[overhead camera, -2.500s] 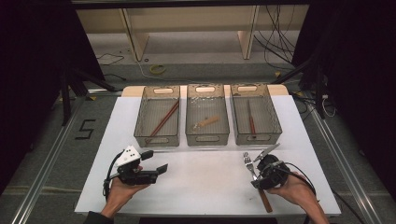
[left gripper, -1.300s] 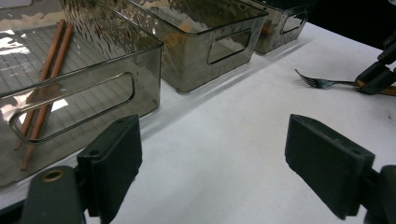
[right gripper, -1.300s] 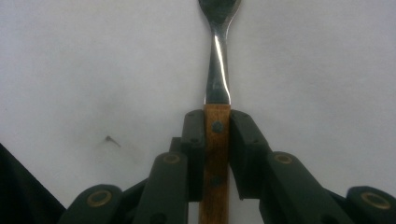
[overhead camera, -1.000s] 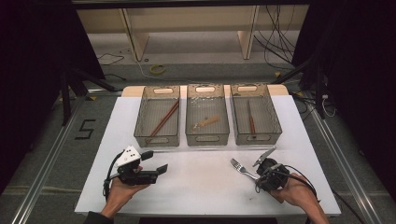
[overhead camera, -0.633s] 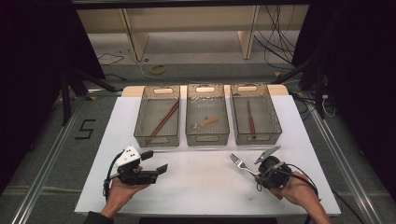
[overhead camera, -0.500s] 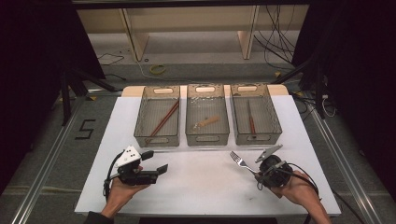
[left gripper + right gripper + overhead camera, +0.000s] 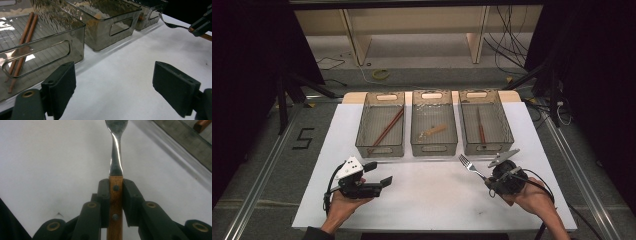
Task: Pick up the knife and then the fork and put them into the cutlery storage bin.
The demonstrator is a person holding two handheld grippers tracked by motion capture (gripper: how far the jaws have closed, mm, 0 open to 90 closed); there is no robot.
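A fork [image 7: 468,163] with a wooden handle is held above the white table, tines pointing up-left toward the bins. My right gripper [image 7: 490,182] is shut on the handle. In the right gripper view the jaws pinch the wooden handle [image 7: 116,195] from both sides, and the steel neck and tines [image 7: 116,150] stick out ahead. My left gripper [image 7: 379,174] rests in the hand at the front left, open, with nothing between its pads [image 7: 61,85].
Three smoky clear bins stand in a row at the back of the white table [image 7: 432,200]. The left bin [image 7: 380,150] holds chopsticks [image 7: 386,130], the middle bin [image 7: 434,149] a wooden-handled piece [image 7: 433,132], the right bin [image 7: 487,149] a brown-handled utensil [image 7: 481,131].
The right gripper has swung the fork so its tines point up-left, and has shifted slightly toward the bins. The left gripper has stayed put.
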